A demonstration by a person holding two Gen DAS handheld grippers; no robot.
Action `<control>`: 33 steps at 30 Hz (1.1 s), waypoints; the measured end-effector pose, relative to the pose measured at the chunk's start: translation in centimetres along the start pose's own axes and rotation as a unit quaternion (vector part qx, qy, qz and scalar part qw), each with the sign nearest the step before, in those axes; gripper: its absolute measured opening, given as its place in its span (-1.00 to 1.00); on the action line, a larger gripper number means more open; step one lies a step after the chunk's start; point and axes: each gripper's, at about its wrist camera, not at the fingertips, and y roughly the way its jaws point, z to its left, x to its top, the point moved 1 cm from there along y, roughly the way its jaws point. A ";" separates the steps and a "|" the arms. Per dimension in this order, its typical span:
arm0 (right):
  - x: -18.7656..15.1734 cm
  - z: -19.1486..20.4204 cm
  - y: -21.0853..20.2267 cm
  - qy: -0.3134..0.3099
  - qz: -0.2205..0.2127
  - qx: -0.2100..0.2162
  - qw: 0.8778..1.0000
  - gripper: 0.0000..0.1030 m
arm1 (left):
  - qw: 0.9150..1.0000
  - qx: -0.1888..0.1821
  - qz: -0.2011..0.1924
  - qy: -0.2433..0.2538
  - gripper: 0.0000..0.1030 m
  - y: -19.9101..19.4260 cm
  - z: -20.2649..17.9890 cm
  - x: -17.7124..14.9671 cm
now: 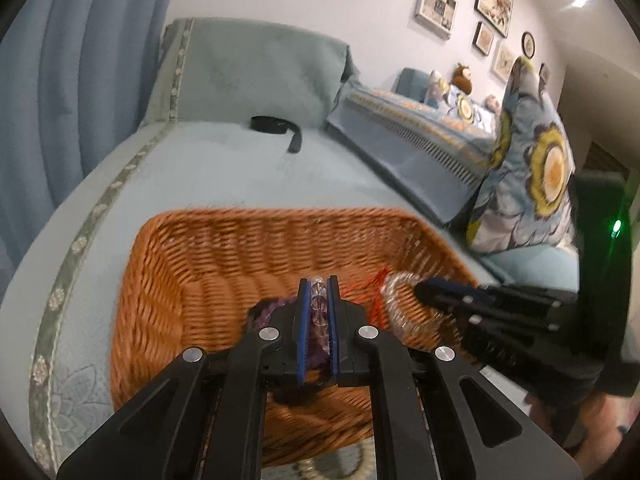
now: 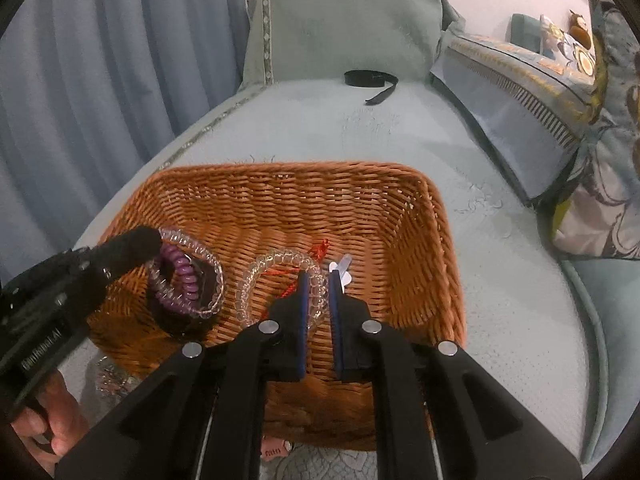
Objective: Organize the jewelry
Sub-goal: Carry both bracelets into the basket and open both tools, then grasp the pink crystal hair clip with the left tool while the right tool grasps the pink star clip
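Curtains [image 2: 100, 80] hang blue beside the teal-covered sofa [image 2: 320, 128], where a black strap [image 2: 370, 80] lies beyond my wicker basket [image 2: 400, 216]. My left claw [image 1: 319, 280] pinches a clear and purple coil bracelet [image 2: 188, 276] over the basket's left side. My right claw [image 2: 318, 274] sits narrowly spread astride a clear bracelet [image 2: 276, 284], lying flat, red string [image 2: 320, 249] pointing away.

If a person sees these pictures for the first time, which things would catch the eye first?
First the orange wicker basket on the pale blue sofa cover. Inside it, the left gripper is shut on a clear bracelet looped with a purple bracelet; the right gripper straddles another clear bracelet. A black strap lies behind.
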 end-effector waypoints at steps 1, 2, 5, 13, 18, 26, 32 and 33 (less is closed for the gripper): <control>0.0 0.1 0.2 0.000 0.004 -0.003 1.000 -0.85 | 1.000 0.002 0.001 0.000 -0.88 0.1 0.2 -0.1; -0.1 0.2 0.4 0.000 0.007 -0.005 1.000 -0.85 | 1.000 0.006 0.002 0.001 -0.88 0.0 0.3 -0.3; -0.4 0.4 0.8 0.000 0.013 -0.009 1.000 -0.85 | 1.000 0.017 0.000 0.020 -0.87 -0.3 0.1 -0.6; -0.5 -0.4 0.0 0.011 0.017 0.003 1.000 -0.83 | 1.000 0.014 -0.018 -0.002 -0.24 -2.9 0.6 -0.9; -1.1 -1.0 -2.5 0.022 0.006 0.013 1.000 -0.83 | 0.999 0.006 -0.043 -0.017 -0.18 -7.2 1.0 -1.5; -5.8 -1.6 -8.2 0.063 -0.005 0.058 0.996 -0.71 | 0.998 0.031 -0.044 -0.039 -0.03 -14.8 1.9 -6.4; -11.7 0.0 -10.2 0.060 0.001 0.071 0.996 -0.03 | 0.996 0.035 -0.022 -0.074 0.09 -16.6 2.7 -11.2; -12.2 0.3 -10.1 0.057 0.001 0.067 0.996 -0.03 | 0.996 0.036 -0.019 -0.079 0.09 -16.5 2.9 -11.8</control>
